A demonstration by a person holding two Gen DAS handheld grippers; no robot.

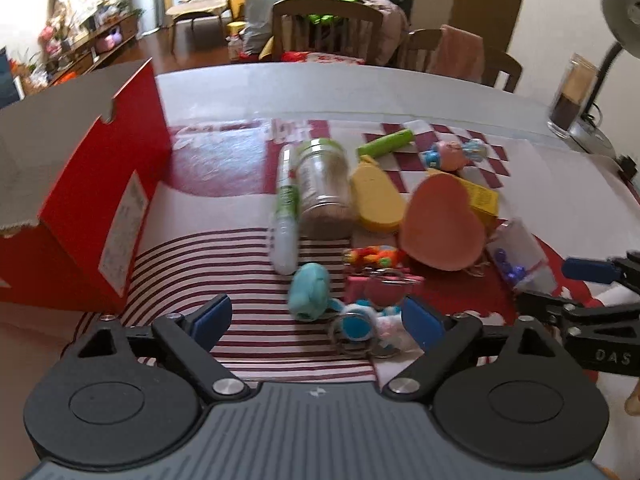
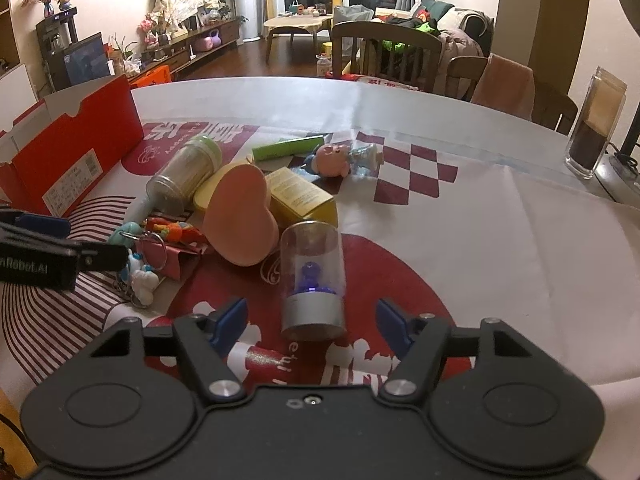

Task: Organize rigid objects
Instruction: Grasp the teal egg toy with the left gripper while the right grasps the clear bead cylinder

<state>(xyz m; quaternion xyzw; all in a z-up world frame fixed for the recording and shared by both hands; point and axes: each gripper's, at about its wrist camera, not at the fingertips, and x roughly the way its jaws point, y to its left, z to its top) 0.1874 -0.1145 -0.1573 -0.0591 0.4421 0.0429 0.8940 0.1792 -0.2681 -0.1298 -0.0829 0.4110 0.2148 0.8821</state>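
Clutter sits piled on the worktop beside the red box. My right gripper, fingers spread, lines up on the clear dome cylinder; next I close. Left gripper is spread too.

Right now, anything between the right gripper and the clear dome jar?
Nothing: right wrist view shows only bare tablecloth between the right gripper and the clear dome jar.

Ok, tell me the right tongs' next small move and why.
Probably ease the right tongs forward and close on the clear dome: they are open, the dome stands just ahead between the fingertips, and the red box sits open on the left.
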